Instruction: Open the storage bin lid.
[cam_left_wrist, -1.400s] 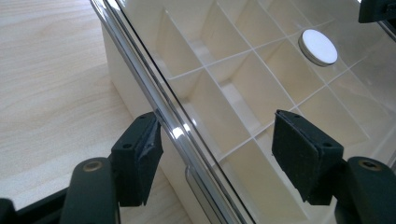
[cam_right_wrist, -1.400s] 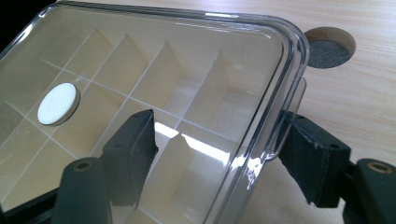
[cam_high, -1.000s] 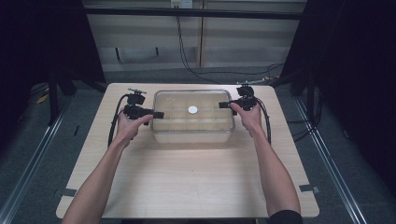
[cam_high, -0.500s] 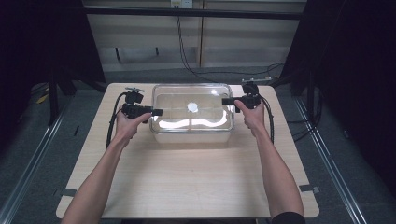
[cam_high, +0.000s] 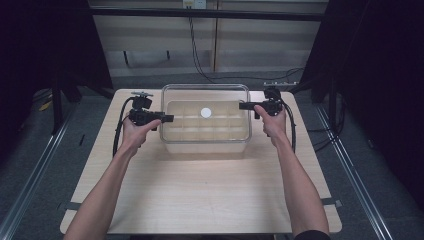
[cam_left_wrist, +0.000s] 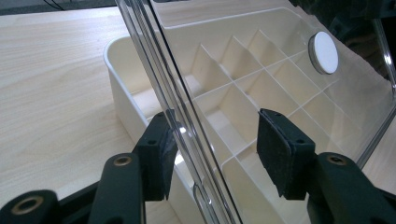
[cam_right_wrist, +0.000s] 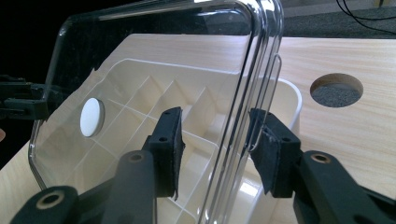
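Lid (cam_high: 206, 100), clear, raised above the tray (cam_high: 206, 136); left tongs (cam_left_wrist: 212, 156) and right tongs (cam_right_wrist: 217, 151), just closing, straddle its edges without a clear grip.

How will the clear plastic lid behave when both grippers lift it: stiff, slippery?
The clear plastic lid probably stays stiff: its rim looks straight and unbent. Its glossy surface may slip between the pads. It seems light, being thin, so it could swing over the cream divided box.
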